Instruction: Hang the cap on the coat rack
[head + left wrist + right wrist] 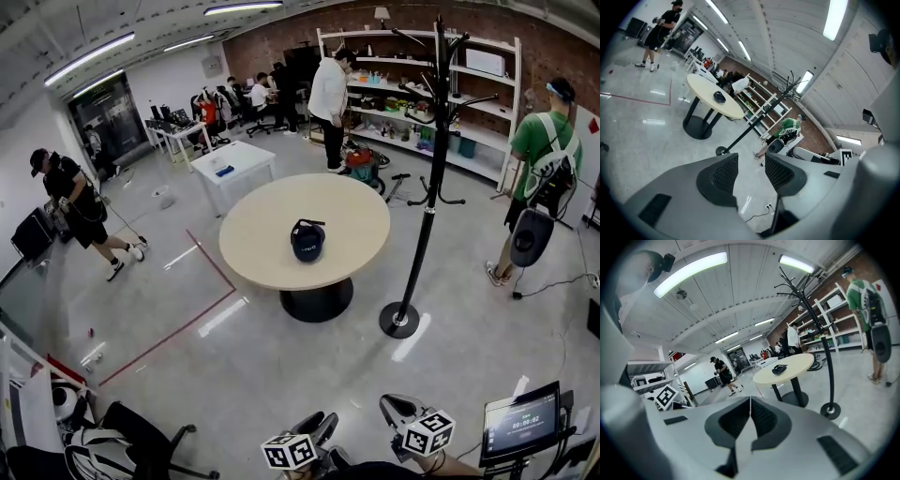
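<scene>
My left tool (746, 171) is released, jaws apart with nothing between them. My right tool (750, 414) is clenched on nothing. The cap (307, 239) lies on the round tabletop (262, 234) far ahead, and the rack (424, 216) stands near its right.

**A:** What's ahead?

**B:** Bare floor (319, 375) runs open up to the round table (272, 234) at twelve o'clock. The coat rack (431, 187) stands just right of it, at one o'clock, with a clear gap between them.

**A:** And the sides?

**B:** A person in a green shirt (539, 141) stands beyond the rack at two o'clock. A monitor on a stand (521, 424) crowds four o'clock. An office chair (141, 436) blocks eight o'clock.
</scene>
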Action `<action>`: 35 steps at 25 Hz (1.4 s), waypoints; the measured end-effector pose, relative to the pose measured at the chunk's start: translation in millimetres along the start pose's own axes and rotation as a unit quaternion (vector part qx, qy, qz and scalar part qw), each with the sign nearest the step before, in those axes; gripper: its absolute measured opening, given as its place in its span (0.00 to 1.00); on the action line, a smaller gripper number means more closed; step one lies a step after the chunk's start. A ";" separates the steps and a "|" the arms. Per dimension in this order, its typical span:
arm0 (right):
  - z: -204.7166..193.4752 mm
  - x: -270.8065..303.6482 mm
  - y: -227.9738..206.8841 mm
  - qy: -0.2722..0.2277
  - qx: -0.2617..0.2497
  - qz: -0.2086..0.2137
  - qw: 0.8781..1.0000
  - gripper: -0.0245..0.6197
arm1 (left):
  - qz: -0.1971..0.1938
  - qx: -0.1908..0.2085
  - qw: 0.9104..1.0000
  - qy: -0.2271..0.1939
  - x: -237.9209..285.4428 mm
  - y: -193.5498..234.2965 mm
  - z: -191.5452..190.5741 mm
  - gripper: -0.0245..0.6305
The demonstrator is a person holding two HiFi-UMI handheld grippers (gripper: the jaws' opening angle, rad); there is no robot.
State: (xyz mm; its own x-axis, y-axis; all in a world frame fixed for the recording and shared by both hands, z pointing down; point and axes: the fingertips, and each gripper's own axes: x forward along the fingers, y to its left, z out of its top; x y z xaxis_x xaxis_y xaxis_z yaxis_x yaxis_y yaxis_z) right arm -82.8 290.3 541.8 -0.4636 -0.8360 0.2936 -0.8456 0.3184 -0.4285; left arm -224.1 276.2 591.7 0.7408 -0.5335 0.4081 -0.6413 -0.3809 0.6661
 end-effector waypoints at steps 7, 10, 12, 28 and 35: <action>16.4 44.6 8.6 0.000 0.001 -0.001 1.000 0.05 | 0.009 -0.014 1.000 -0.020 -2.9 38.7 33.5 0.33; 18.5 63.2 10.4 0.001 0.005 0.005 1.000 0.05 | 0.011 -0.015 0.999 -0.035 -5.6 47.5 47.6 0.33; 18.7 75.1 13.7 0.000 0.011 0.013 1.000 0.05 | 0.016 -0.017 0.999 -0.040 -7.9 55.8 52.1 0.33; 18.6 98.6 27.8 0.010 0.008 0.031 0.999 0.05 | 0.037 -0.028 0.997 -0.057 -26.2 75.1 59.0 0.33; 20.8 108.3 33.6 0.010 0.009 0.033 0.999 0.05 | 0.039 0.002 0.997 -0.059 -32.1 73.8 75.4 0.33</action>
State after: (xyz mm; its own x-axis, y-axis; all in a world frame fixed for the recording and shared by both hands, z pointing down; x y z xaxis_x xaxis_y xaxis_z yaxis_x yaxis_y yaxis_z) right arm -155.9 201.1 541.4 -0.5237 -0.8041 0.2813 -0.8080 0.3642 -0.4630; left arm -310.3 208.2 580.6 0.6597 -0.6467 0.3828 -0.6977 -0.3376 0.6319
